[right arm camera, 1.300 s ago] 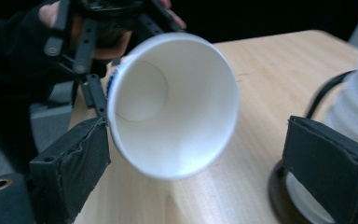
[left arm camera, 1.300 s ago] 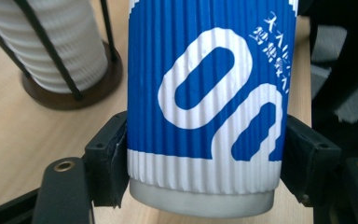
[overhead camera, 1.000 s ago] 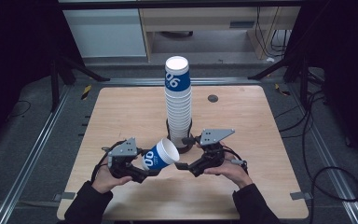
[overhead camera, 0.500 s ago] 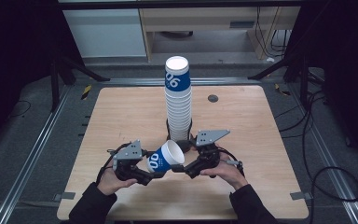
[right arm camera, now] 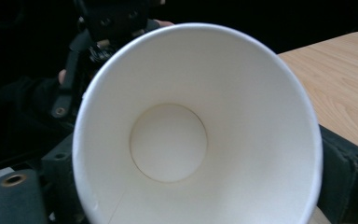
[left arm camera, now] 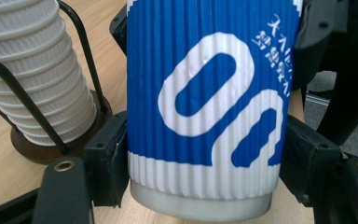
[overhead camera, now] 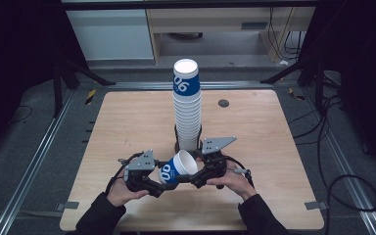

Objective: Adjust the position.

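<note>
Cup (overhead camera: 176, 169), ribbed blue-and-white sleeve, tipped sideways, plain white inside

Paper cup (left arm camera: 205, 107), blue ribbed sleeve with white figures, white band and grey base at bottom; clamped at both sides by the left gripper (left arm camera: 200, 168) pads. Left of the cup: stack of white ribbed cups (left arm camera: 37, 74) in a black wire holder (left arm camera: 23, 93) on a round brown base, on the wooden table (left arm camera: 0, 163).

Both grippers low & near: left gripper (overhead camera: 162, 177) jaws clamped, right gripper (overhead camera: 196, 177) jaws just closing in.
</note>
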`<state>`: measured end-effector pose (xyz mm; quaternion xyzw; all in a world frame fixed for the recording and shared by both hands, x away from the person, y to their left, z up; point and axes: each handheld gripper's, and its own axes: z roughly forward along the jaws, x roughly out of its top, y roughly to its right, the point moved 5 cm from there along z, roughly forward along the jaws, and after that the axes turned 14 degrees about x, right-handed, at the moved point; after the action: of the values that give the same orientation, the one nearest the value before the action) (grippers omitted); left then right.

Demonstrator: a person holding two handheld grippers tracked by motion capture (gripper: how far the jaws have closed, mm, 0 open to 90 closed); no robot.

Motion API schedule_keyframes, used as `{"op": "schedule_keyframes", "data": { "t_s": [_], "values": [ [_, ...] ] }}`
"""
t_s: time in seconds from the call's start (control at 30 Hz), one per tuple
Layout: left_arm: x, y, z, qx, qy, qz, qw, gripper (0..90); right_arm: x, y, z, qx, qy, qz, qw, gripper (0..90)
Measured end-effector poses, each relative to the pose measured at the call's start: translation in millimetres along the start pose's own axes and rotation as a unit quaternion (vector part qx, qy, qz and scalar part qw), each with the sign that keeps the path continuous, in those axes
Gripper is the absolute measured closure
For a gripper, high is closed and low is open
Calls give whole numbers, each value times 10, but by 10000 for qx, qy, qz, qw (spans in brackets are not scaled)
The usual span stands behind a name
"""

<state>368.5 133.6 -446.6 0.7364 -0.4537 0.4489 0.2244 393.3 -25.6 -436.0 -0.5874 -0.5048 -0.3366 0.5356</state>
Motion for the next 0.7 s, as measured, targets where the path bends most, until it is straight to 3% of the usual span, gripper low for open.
{"op": "schedule_keyframes", "data": {
  "t_s": [0.3,0.43,0.6,0.7],
  "values": [
    [-10,7,21,-84,-64,-54,9999,262,5,-20,-21,11,-52,-42,10000,154],
    [-16,-19,12,2,-115,-98,9999,226,32,-36,-51,-63,-33,-125,9999,155],
    [-55,-84,-6,164,-281,-163,9993,187,93,-38,-153,-300,3,-228,9993,152],
    [-91,-132,-20,257,-348,-217,9988,177,122,-32,-246,-572,-45,-277,9980,151]
  ]
}}
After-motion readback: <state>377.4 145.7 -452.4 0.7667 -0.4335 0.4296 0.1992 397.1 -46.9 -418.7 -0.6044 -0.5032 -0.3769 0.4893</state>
